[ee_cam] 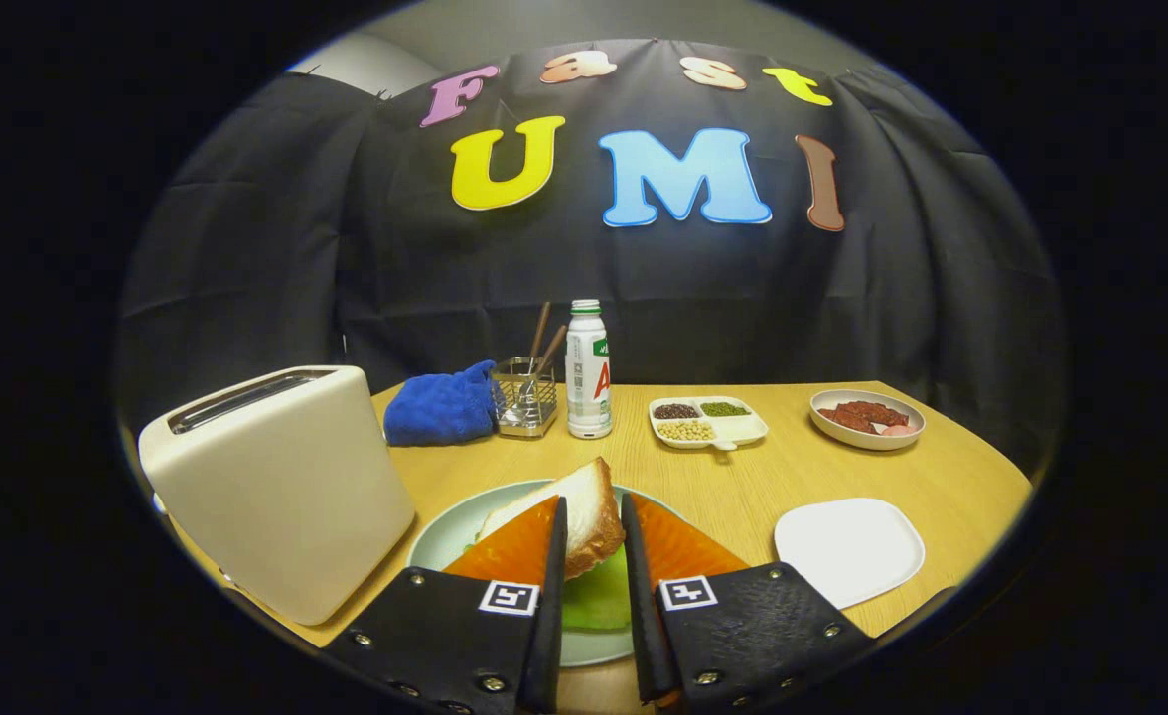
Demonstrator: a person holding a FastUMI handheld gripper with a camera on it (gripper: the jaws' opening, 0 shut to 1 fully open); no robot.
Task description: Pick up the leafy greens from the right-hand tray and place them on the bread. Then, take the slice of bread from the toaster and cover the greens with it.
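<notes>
A slice of bread (592,521) with a brown crust sits tilted between my fingers, and my gripper (594,500) is shut on it. Right under it, leafy greens (596,601) lie on a pale green plate (442,544); whatever lies beneath the greens is hidden. The cream toaster (276,487) stands left of the plate, its top slot dark. To the right of the plate lies a white square tray (847,548) with nothing on it.
Along the back of the wooden table (763,477) are a blue cloth (440,407), a metal holder with sticks (524,397), a white bottle (587,372), a divided dish of beans (708,422) and a bowl of meat (867,417).
</notes>
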